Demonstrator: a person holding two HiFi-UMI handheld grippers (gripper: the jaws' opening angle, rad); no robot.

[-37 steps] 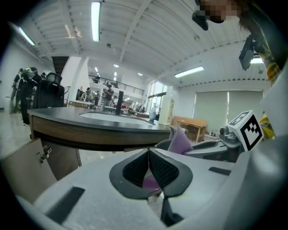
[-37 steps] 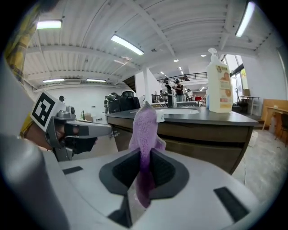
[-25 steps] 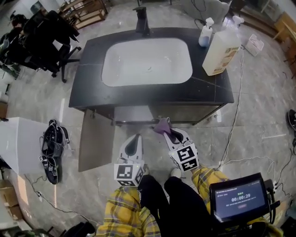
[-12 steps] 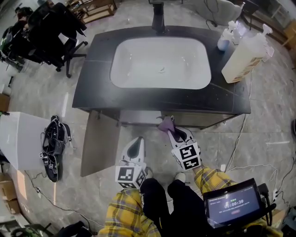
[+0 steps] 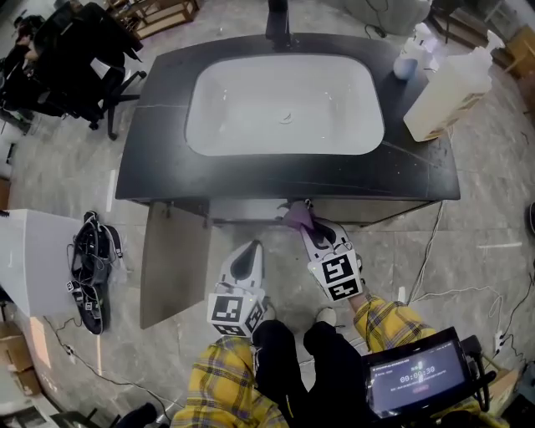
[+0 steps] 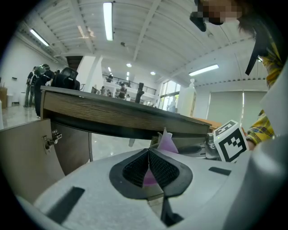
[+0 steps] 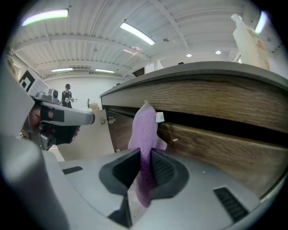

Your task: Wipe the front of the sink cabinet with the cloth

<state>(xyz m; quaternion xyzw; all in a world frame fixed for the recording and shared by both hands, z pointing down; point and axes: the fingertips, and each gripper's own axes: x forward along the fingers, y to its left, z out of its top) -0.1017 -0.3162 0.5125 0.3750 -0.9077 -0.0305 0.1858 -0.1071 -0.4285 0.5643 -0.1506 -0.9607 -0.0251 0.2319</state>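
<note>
Pinching cloth (image 7: 143,128), right tongs (image 7: 145,168) tilted toward cabinet front (image 7: 225,150), left tongs (image 6: 148,168) pressed together

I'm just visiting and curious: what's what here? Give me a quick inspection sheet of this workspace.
Surface: dark countertop with white basin, faucet behind it.
Job's things: purple cloth close up to the wooden cabinet front; left cabinet door hangs open.
Clutter: big pump bottle and smaller bottle on the counter's right end.
Grippers: right gripper shut on the purple cloth; left gripper shut, empty, beside it.
Cables: white cable on the floor at right; tangled gear at left.
Surroundings: office chair, white box, tablet.
</note>
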